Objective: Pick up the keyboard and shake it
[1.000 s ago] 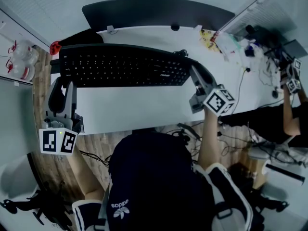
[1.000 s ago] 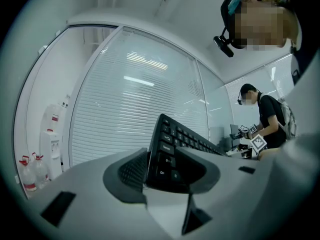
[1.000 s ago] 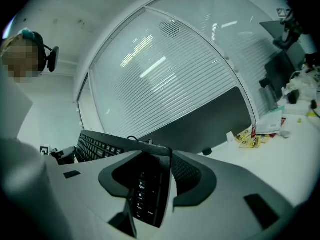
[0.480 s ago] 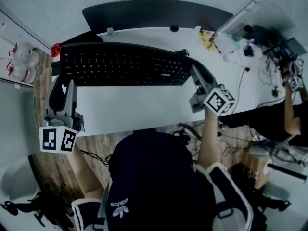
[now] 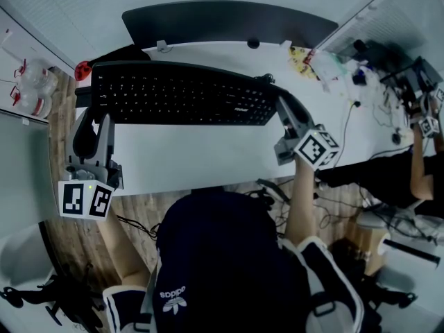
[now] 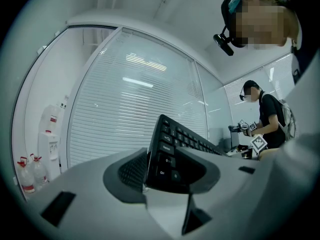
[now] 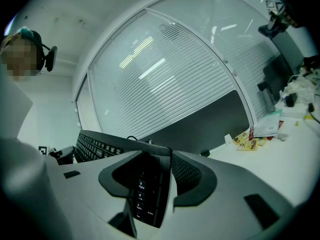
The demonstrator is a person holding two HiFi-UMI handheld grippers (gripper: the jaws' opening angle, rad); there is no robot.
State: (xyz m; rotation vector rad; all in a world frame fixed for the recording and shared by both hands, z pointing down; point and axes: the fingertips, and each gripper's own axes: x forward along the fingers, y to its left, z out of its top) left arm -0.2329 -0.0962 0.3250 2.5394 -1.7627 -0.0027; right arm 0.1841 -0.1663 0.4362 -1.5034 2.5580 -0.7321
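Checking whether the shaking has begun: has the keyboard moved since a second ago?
No. The keyboard lies just as before against the black knob at the white table's far edge; only the whole view drifts slightly.

Head view overhead — gripper views close, level — keyboard (image 5: 180, 96) in all.

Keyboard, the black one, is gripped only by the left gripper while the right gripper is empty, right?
Not quite: the right gripper also grips the black keyboard, at its other end, as the right gripper view shows. The left gripper holds its end.
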